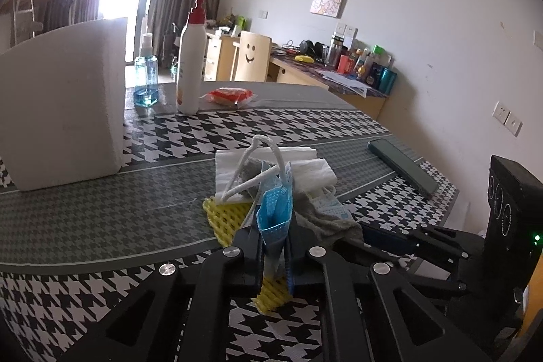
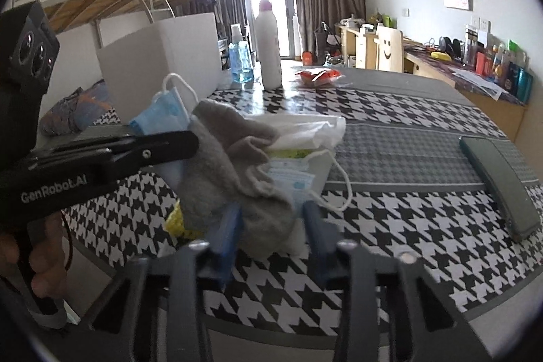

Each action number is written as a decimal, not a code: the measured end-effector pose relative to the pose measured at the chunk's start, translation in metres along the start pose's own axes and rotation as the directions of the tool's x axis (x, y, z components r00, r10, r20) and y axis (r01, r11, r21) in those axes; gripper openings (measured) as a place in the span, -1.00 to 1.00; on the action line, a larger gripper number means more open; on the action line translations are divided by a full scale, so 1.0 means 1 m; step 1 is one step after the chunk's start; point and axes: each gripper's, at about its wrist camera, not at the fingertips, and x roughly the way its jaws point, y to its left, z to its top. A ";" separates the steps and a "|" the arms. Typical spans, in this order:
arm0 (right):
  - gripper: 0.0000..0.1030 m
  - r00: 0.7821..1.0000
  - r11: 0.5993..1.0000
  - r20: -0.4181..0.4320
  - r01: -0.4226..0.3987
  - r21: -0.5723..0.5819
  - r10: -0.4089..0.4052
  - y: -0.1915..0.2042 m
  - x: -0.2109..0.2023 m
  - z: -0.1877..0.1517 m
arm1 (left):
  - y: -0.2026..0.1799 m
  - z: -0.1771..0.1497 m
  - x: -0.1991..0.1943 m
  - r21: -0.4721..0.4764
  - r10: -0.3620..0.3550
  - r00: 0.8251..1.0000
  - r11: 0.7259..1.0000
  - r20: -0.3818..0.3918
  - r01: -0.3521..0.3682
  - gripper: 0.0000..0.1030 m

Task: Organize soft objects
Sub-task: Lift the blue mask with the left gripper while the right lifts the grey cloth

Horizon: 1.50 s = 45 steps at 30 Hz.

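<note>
- Pinching a folded blue face mask (image 1: 275,209) upright, left gripper (image 1: 275,246) with fingers closed on the mask's lower edge, white ear loop (image 1: 258,165) sticking up above it.
- Lying just beyond and beneath that mask: yellow foam net (image 1: 225,219) flat on the counter (image 1: 101,212), grey cloth (image 1: 325,219) crumpled to the right, second pale-blue mask (image 1: 334,204) partly under the cloth, white tissue sheets (image 1: 305,165) behind.
- Seen from the right wrist: grey cloth (image 2: 234,165) heaped in the middle of the pile, held mask (image 2: 163,111) raised at the left behind the left gripper's black finger (image 2: 159,148), flat mask (image 2: 292,178) on the tissue with its loop (image 2: 339,192) trailing onto the houndstooth counter (image 2: 407,226).
- Hovering at the near edge of the cloth, right gripper (image 2: 271,226) with blue-padded fingers spread apart, gripping nothing; cloth's lower fold between them.
- Reading "GenRobot.AI" in grey letters on the left gripper's body (image 2: 54,185), hand (image 2: 44,260) wrapped around its handle below.
- Resting well to the right of the pile, dark phone (image 2: 499,182) face down.
- Standing at the far side: white foam box (image 1: 64,111), blue spray bottle (image 1: 146,77), white pump bottle (image 1: 191,56) with red cap and orange label print too small to read, red-and-clear packet (image 1: 227,95).
- Showing a painted smiley face, wooden chair back (image 1: 253,55) beyond the counter.
</note>
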 end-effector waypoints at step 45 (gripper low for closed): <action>-0.44 0.998 0.998 -0.036 0.042 -0.052 -0.044 -0.006 0.000 -0.005 | 0.000 -0.011 0.011 0.040 0.052 0.996 0.998 -0.077 -0.049 0.14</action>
